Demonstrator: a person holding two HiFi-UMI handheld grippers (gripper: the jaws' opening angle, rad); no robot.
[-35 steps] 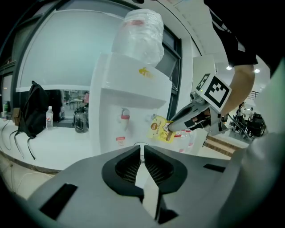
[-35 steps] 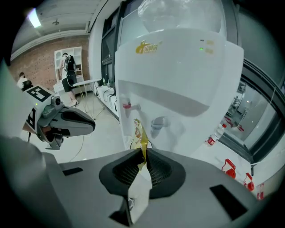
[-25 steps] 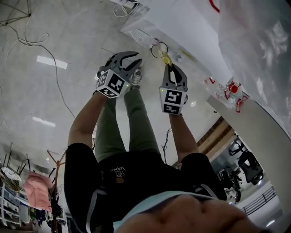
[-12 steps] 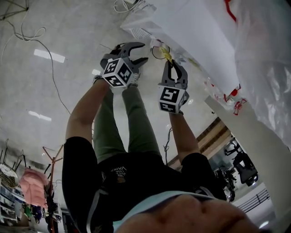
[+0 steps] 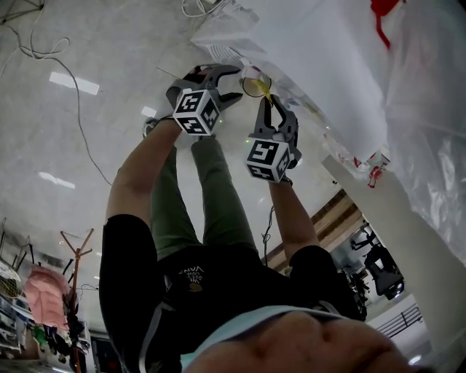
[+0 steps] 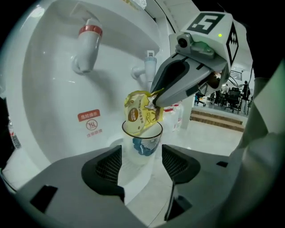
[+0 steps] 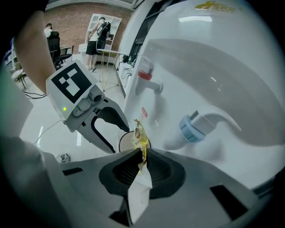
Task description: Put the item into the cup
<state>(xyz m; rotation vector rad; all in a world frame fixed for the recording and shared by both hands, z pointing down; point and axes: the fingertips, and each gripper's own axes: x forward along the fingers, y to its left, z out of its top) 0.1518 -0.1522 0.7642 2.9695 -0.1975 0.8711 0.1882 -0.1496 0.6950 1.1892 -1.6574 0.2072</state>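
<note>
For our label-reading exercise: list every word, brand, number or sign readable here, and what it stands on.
No text is sharp enough to quote.
On the water dispenser, a red label: white characters, blurred.
Below it, a round red sign: caption unreadable.
On the yellow packet, a brown oval logo: print too small.
Atop the water dispenser, a gold logo: blurred.

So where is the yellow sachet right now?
Left gripper view, centre: the yellow sachet is pinched in the right gripper, its lower end at the mouth of the clear cup by the dispenser.
</note>
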